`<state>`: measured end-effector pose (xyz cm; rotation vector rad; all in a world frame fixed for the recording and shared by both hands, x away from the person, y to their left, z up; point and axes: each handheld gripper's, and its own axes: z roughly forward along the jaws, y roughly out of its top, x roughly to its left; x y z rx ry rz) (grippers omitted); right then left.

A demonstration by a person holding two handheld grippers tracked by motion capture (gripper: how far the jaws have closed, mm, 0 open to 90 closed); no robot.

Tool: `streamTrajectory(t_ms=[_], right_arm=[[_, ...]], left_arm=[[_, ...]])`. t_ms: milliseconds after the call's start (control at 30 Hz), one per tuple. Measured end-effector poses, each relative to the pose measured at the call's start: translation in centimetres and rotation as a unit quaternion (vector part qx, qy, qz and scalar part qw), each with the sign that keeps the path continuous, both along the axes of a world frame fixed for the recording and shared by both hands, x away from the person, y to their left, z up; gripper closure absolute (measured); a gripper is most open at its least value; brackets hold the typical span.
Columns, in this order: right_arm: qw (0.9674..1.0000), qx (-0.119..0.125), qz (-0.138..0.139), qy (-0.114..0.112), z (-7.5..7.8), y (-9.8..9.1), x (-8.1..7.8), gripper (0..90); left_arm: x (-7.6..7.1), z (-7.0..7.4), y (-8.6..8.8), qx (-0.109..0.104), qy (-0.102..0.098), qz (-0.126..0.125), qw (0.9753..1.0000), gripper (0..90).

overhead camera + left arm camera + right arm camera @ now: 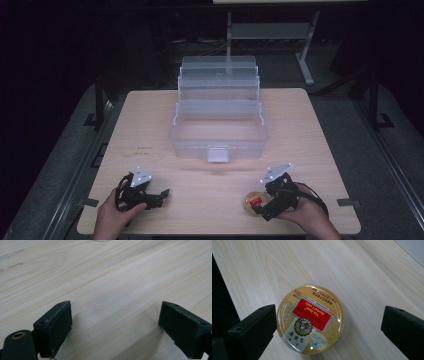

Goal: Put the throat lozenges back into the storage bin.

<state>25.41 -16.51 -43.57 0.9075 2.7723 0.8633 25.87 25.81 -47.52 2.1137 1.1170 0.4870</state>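
Right tongs (329,327) wide around candy tin (310,318) near counter's (150,125) front edge; left tongs (115,327) wide, empty. Off-centre squeeze may skid tin away.

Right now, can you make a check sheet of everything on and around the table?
Surface: pale wooden table, bare wood under the left gripper.
Job's things: round candy tin with a red and gold label, flat on the table near the front right edge.
Clutter: clear plastic box with stepped trays, open, at the table's middle and back.
Grippers: left gripper open over bare wood; right gripper open, fingers either side of the tin, one right beside it.
Cables: black cable by the right hand.
Surroundings: dark floor, a metal stand behind the table.
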Motion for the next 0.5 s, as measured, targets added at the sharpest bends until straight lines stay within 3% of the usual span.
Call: streamTrajectory(t_ms=[500], right_arm=[[0.9998, 0.000, 0.019, 0.010, -0.80, 1.17, 0.03, 0.0]], left_arm=[[0.00, 0.00, 0.01, 0.001, 0.000, 0.000, 1.0000, 10.7]])
